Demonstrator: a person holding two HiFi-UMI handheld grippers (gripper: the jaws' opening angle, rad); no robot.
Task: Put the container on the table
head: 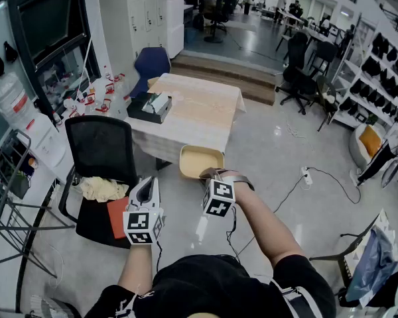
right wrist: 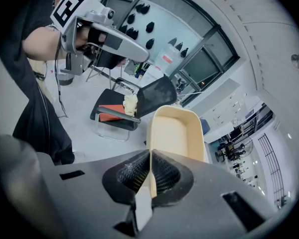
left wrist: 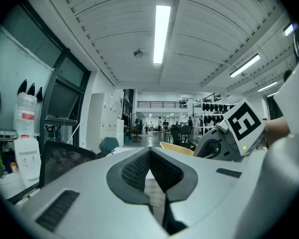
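Note:
A pale yellow container [head: 200, 161] hangs in the air in front of the table [head: 205, 108], held by its near rim. My right gripper [head: 211, 175] is shut on that rim; in the right gripper view the container [right wrist: 176, 133] stretches away from the pinched edge at the right gripper [right wrist: 150, 169]. My left gripper [head: 146, 192] is lower left of the container, beside the black chair, shut with nothing between its jaws. In the left gripper view the left gripper [left wrist: 149, 163] points level, and the container's rim [left wrist: 175, 148] shows past it beside the right gripper's marker cube [left wrist: 243, 123].
A black box [head: 149, 107] lies on the table's left side. A black mesh chair [head: 101, 152] with a cloth [head: 104, 189] and an orange item stands at my left. A blue chair [head: 150, 64] sits behind the table. A power strip and cable [head: 306, 177] lie on the floor to the right.

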